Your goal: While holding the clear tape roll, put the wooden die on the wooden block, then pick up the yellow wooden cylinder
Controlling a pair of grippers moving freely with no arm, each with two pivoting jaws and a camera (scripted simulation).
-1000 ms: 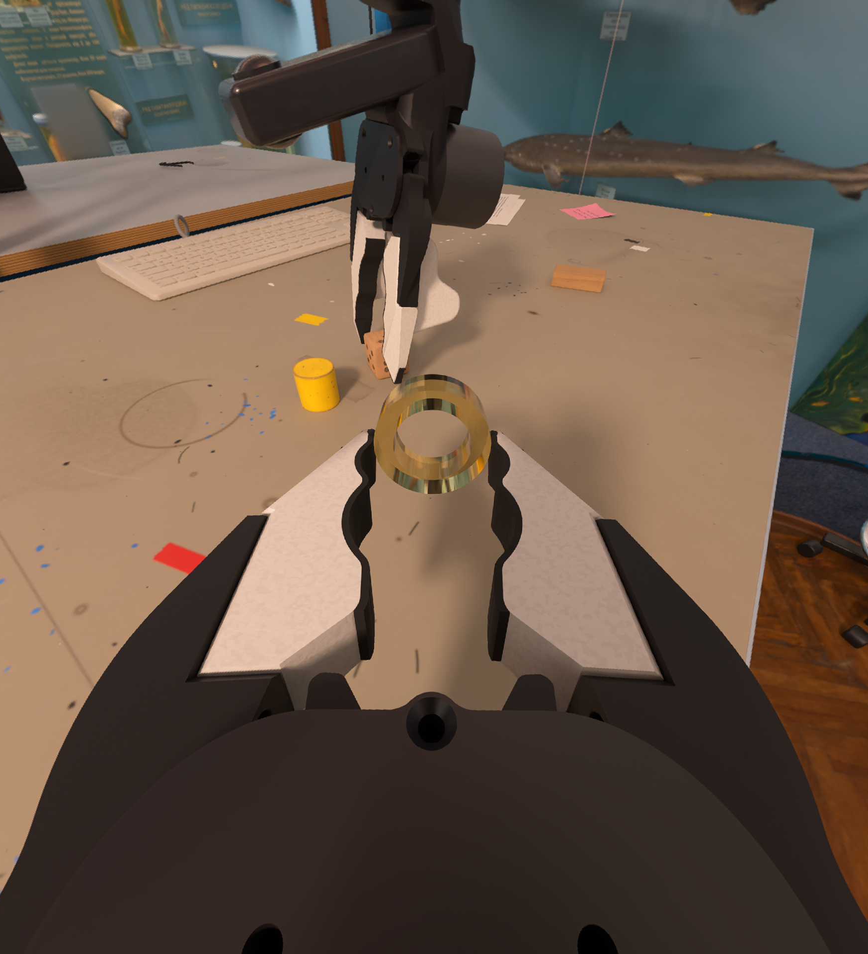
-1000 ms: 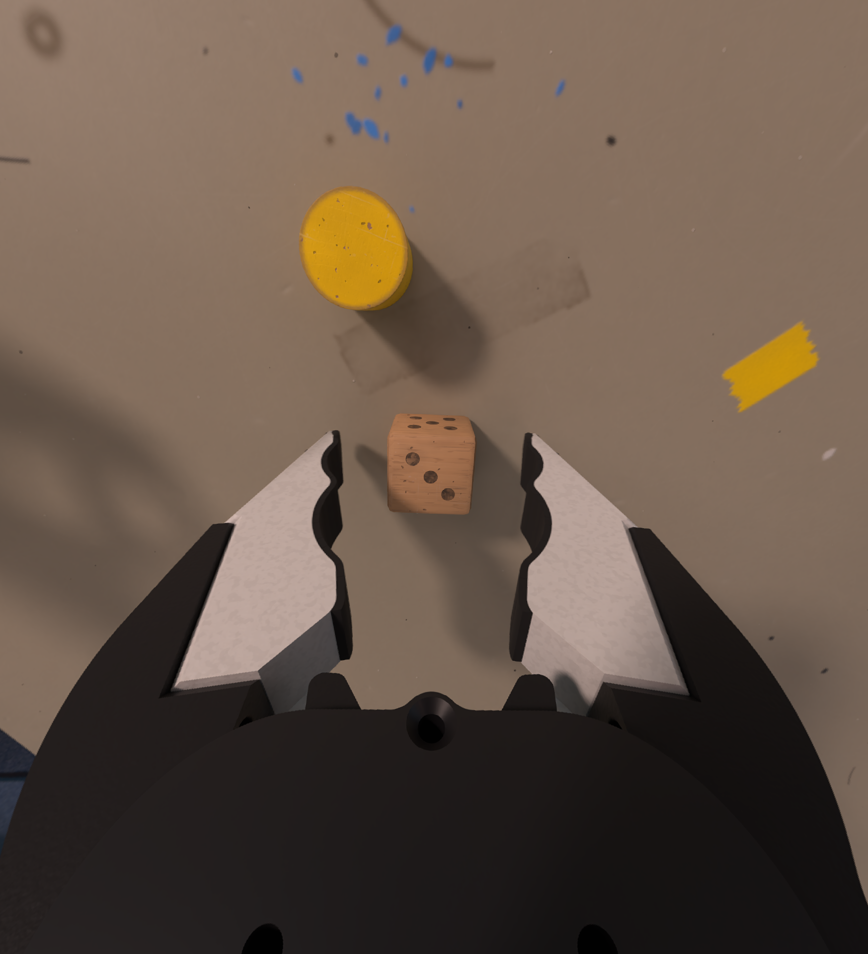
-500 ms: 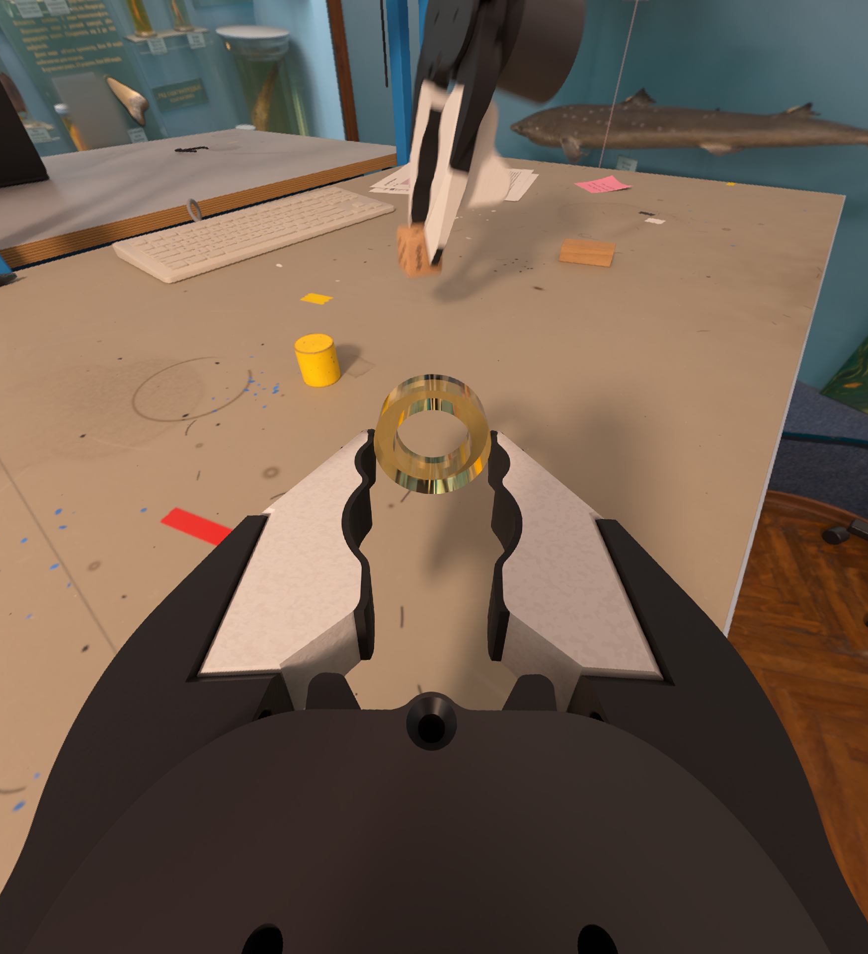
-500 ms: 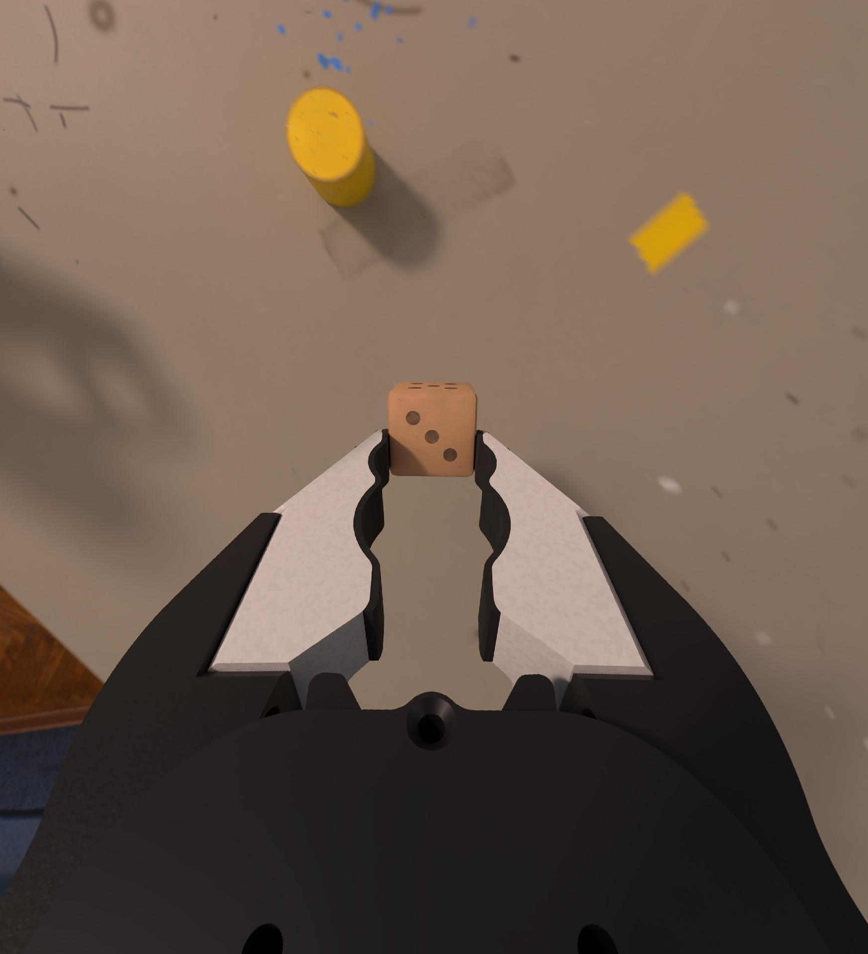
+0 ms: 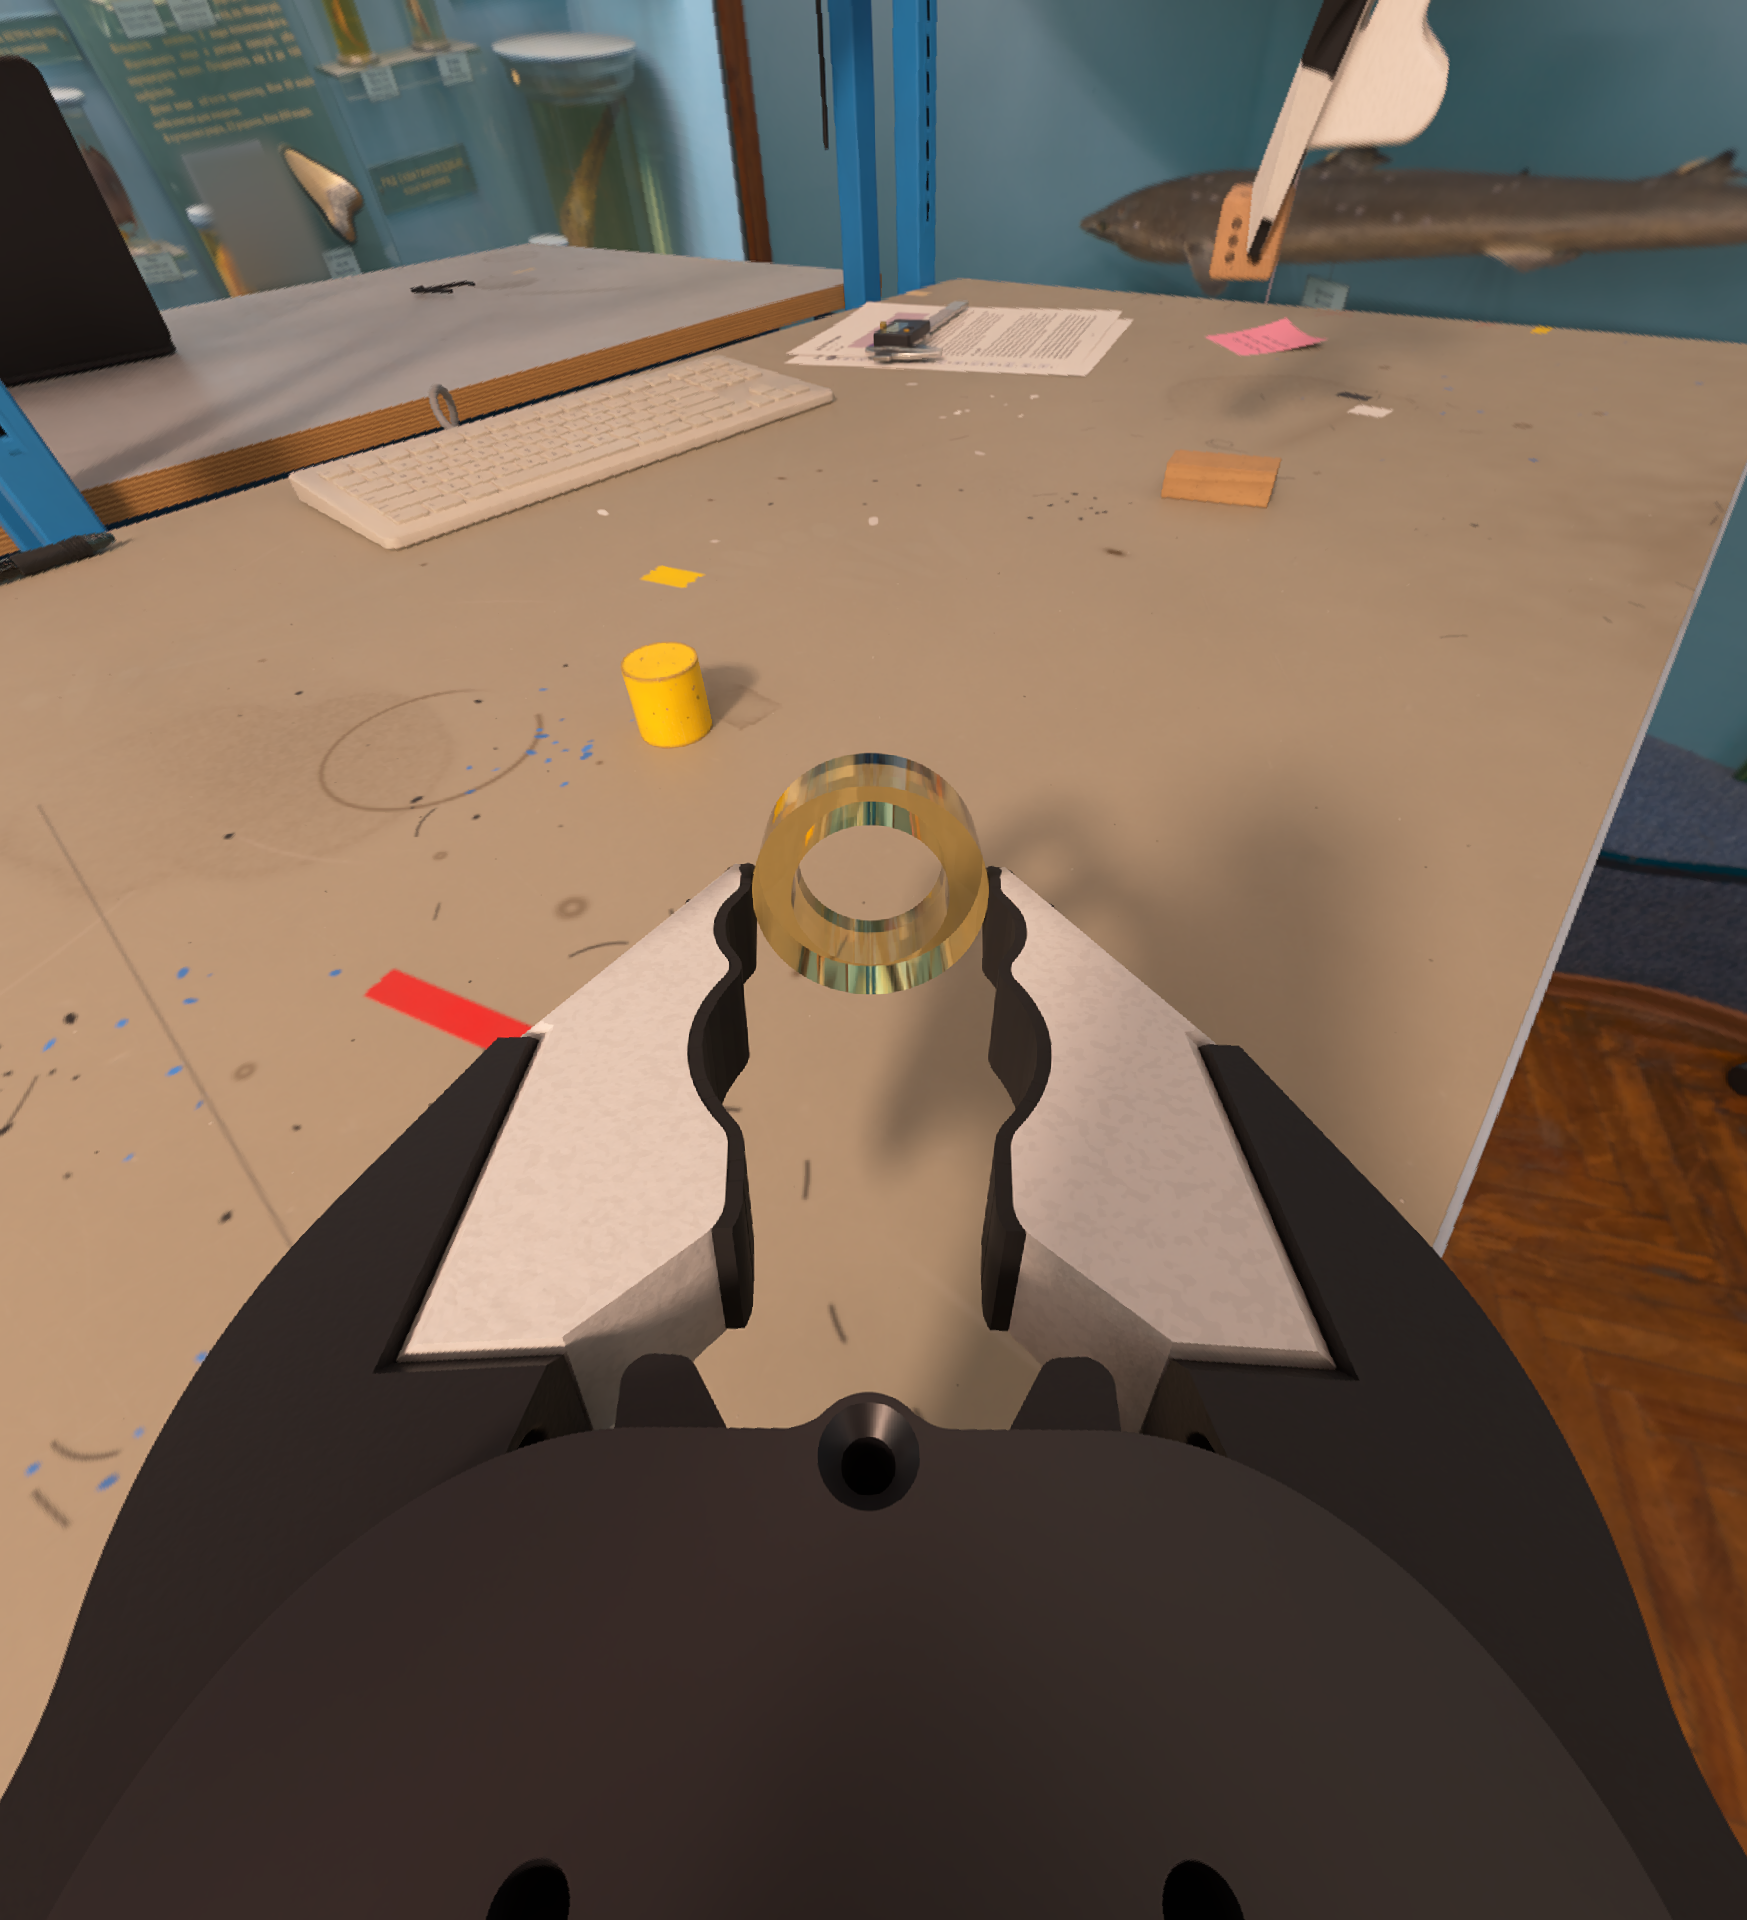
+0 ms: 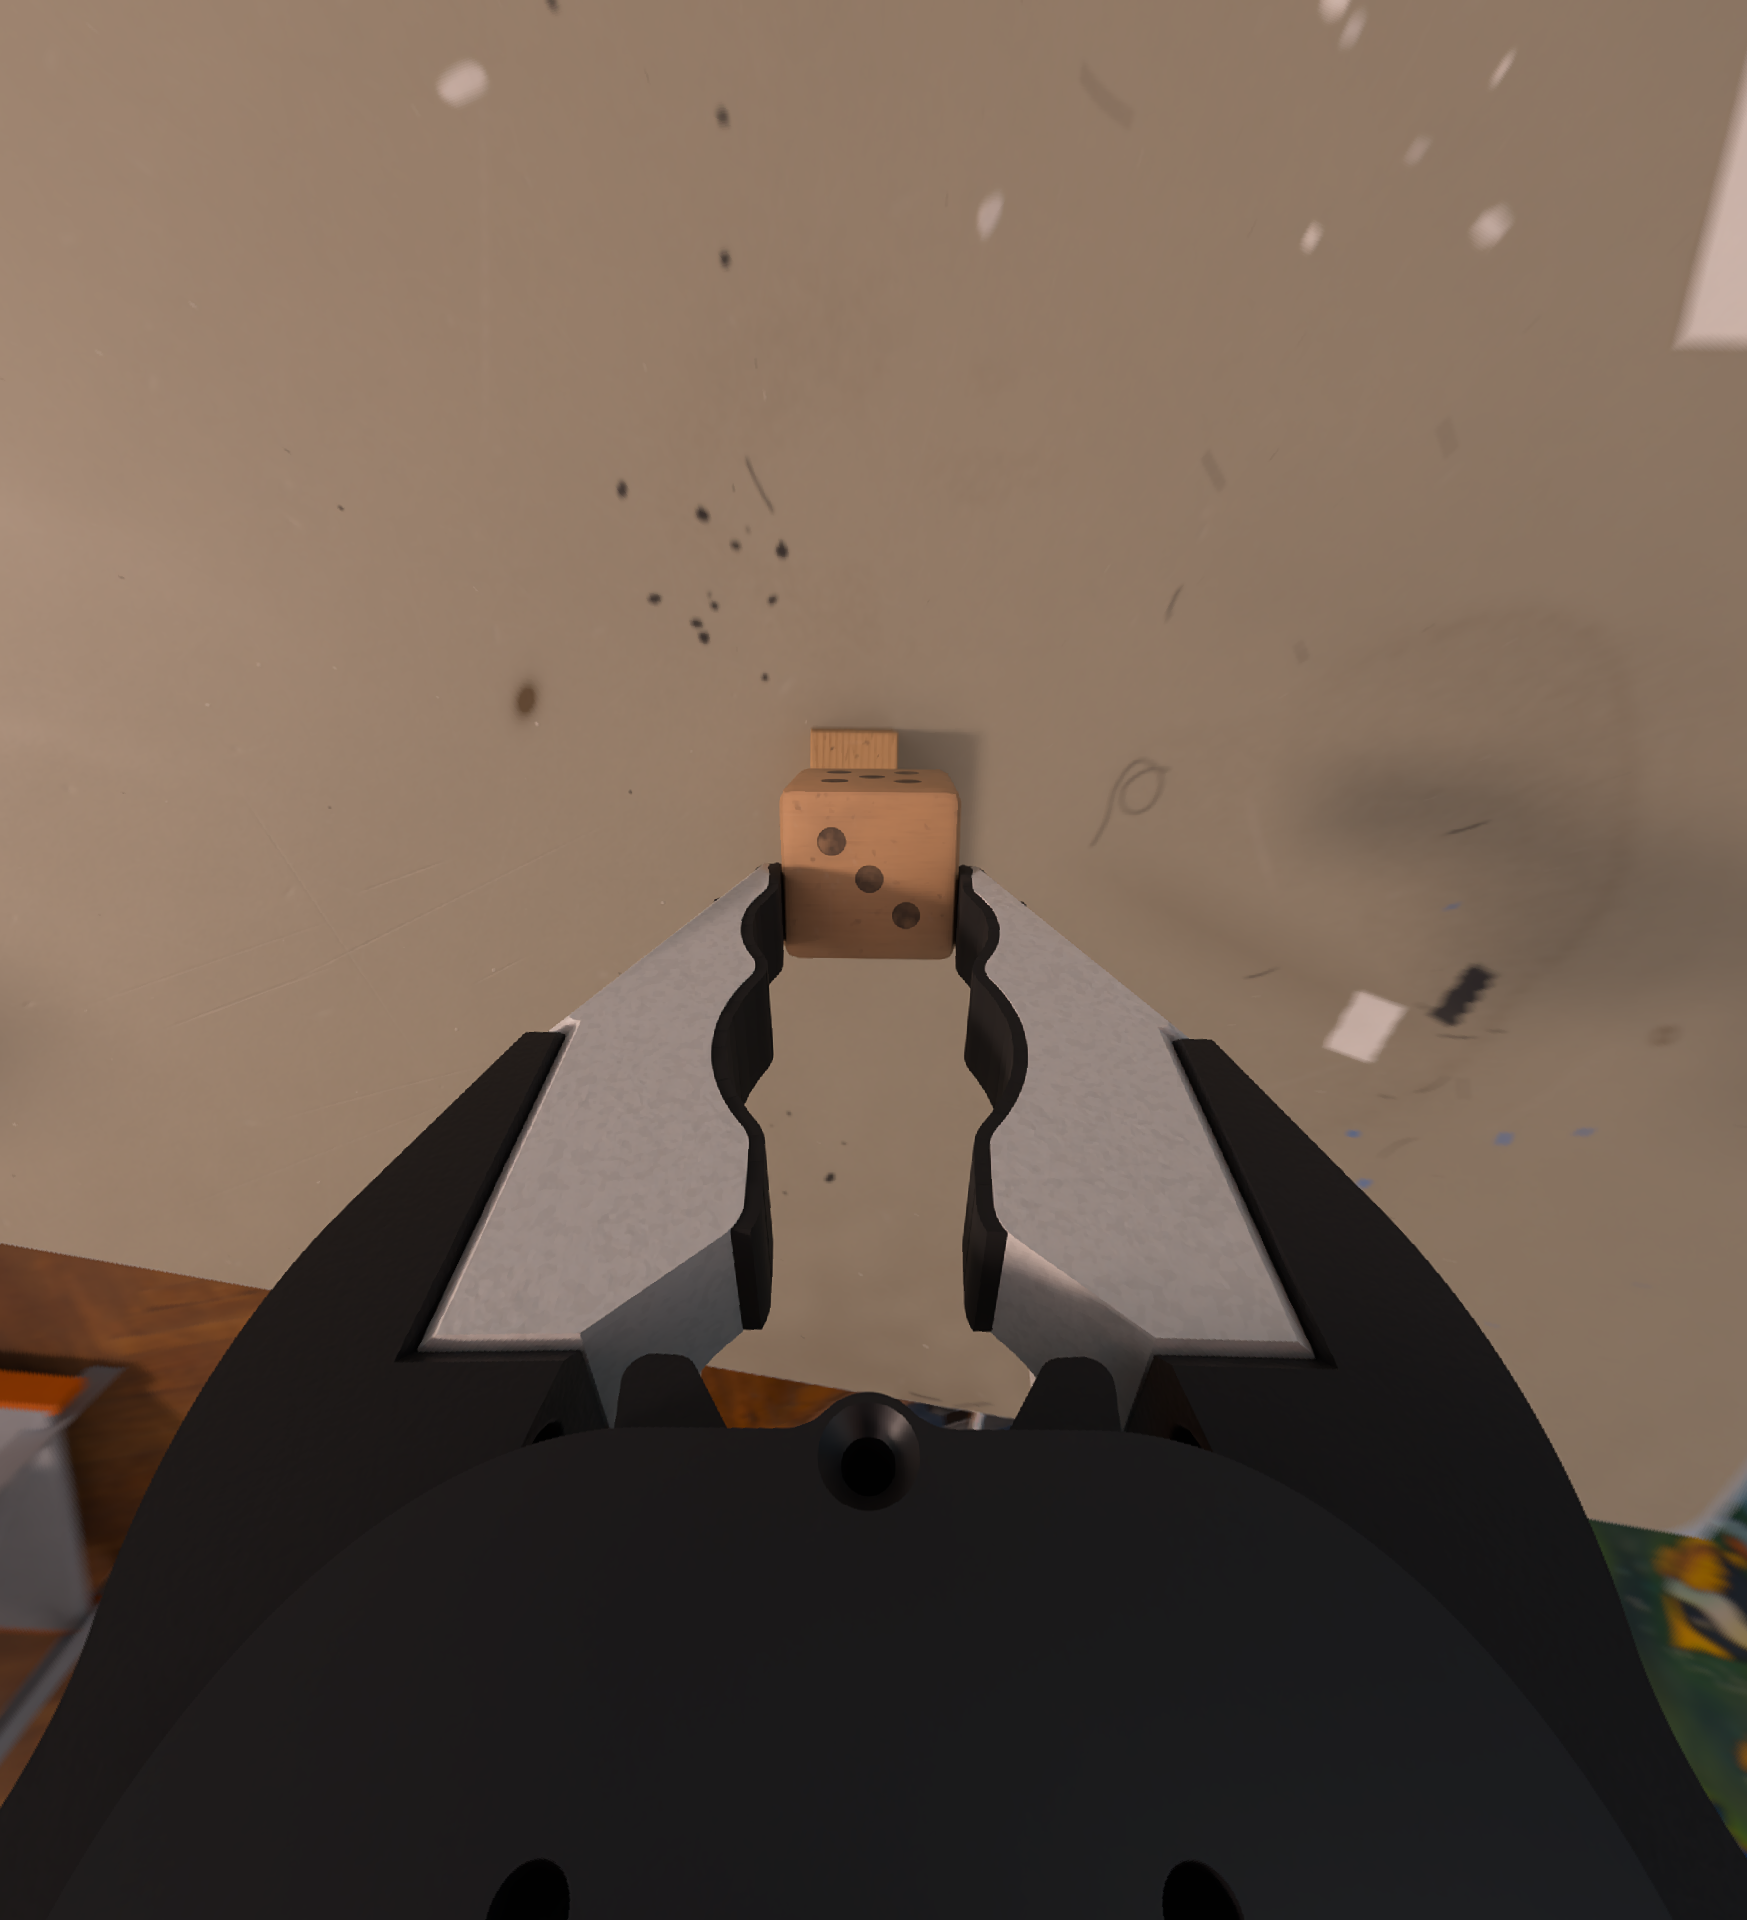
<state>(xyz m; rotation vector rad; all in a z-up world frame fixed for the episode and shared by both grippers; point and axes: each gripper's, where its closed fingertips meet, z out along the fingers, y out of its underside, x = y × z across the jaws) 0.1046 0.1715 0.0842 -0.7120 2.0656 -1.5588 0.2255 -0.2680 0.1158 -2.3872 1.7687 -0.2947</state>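
Note:
My left gripper [image 5: 867,883] is shut on the clear tape roll [image 5: 869,940], held above the table with its hole facing the camera. The yellow wooden cylinder [image 5: 665,693] stands upright on the table ahead and to the left of it. My right gripper [image 6: 867,883] is shut on the wooden die [image 6: 867,862] and holds it high above the table; it also shows in the left wrist view [image 5: 1253,249] with the die [image 5: 1230,241] at the top right. The wooden block [image 5: 1220,479] lies far right on the table; in the right wrist view the block [image 6: 853,747] peeks out just beyond the die.
A white keyboard [image 5: 557,447], papers with a caliper [image 5: 962,338] and a pink note [image 5: 1262,338] lie along the table's far side. The table's right edge [image 5: 1617,790] drops to a wooden floor. A red tape mark [image 5: 438,1006] and a yellow one [image 5: 671,577] lie flat on the table.
My right gripper closed on the die, lifted it off the table and carried it up and to the right, over the wooden block. My left gripper kept the tape roll and rose slightly.

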